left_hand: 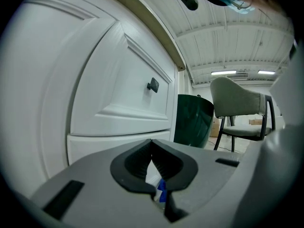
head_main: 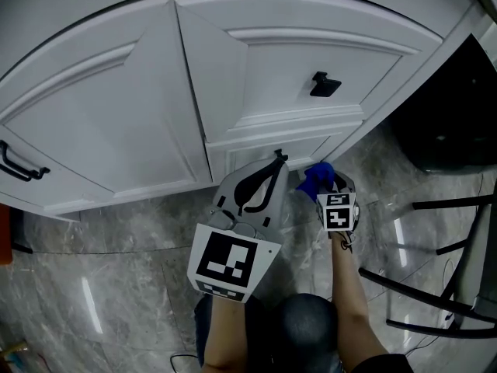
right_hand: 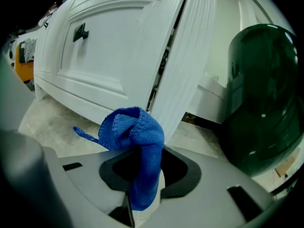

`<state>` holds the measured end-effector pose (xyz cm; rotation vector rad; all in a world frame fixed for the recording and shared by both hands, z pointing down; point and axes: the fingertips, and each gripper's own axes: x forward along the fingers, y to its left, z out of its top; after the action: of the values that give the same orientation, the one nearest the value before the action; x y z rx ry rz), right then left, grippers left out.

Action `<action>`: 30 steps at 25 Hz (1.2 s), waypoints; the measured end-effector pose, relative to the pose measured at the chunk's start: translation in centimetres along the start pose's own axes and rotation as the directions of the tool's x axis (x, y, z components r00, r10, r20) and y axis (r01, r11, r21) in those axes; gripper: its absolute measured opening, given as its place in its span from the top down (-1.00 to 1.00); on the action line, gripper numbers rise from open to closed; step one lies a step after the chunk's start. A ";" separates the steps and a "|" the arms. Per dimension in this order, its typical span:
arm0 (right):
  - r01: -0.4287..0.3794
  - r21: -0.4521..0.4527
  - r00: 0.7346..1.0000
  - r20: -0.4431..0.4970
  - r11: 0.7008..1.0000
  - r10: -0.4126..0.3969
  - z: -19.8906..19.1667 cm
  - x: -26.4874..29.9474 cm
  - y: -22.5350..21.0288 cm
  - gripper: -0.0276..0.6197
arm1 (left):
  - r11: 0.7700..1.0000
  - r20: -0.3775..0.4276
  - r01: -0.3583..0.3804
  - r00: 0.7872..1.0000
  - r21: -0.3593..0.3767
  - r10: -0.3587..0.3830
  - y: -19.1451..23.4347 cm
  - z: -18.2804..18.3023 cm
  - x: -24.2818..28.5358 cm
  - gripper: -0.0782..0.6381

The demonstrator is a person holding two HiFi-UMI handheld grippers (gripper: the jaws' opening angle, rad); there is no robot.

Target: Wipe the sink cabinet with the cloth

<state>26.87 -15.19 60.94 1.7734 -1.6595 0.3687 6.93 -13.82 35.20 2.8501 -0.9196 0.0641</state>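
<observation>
The right gripper is clamping a crumpled blue knitted cloth between its jaws, holding it close to the bottom corner of the white panelled sink cabinet. The left gripper is hanging just beside it, its jaws pressed together at the tips.

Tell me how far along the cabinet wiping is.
Done: the cloth is picked up, clamped in the right gripper. In hand: it is held low by the cabinet, near its bottom edge; touch is unclear. The left gripper is shut and empty. Left: the wiping itself; the white doors show no wiped streaks to judge by.
</observation>
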 end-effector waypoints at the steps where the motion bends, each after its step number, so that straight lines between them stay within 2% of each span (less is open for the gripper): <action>1: 0.006 -0.001 1.000 0.012 1.000 -0.006 0.5 -0.4 -0.3 0.55 | 1.000 0.003 0.000 1.000 -0.002 0.000 0.1 0.1 -0.2 0.77; 8: 0.006 0.034 0.987 0.159 0.999 -0.012 7.2 -4.7 -0.8 0.55 | 1.000 0.053 -0.007 0.999 -0.022 0.008 0.5 1.3 -1.3 0.77; 11: 0.019 0.047 0.977 0.213 0.999 -0.029 10.1 -6.8 -1.1 0.55 | 1.000 0.044 0.000 0.999 -0.021 0.001 0.7 1.4 -1.8 0.77; 18: -0.019 0.067 0.933 0.359 0.998 -0.006 15.3 -12.5 0.0 0.55 | 1.000 0.044 -0.011 0.999 -0.016 0.012 1.3 1.6 -2.8 0.77; 20: -0.038 0.082 0.917 0.399 0.996 0.002 16.7 -14.5 0.6 0.55 | 1.000 0.055 -0.019 0.998 -0.013 0.020 1.5 1.9 -3.2 0.77; 24: -0.106 0.108 0.866 0.499 0.988 0.038 19.6 -18.0 2.3 0.55 | 0.999 0.084 -0.044 0.995 -0.006 0.045 1.6 2.7 -3.8 0.77; 30: -0.211 0.045 0.800 0.582 0.977 0.146 22.0 -20.5 7.0 0.55 | 0.998 0.106 -0.064 0.992 0.023 0.061 1.3 3.7 -4.7 0.77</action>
<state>11.93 -13.13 33.99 1.9336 -2.2800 -0.0173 2.33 -12.64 31.27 2.8724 -1.0365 -0.0681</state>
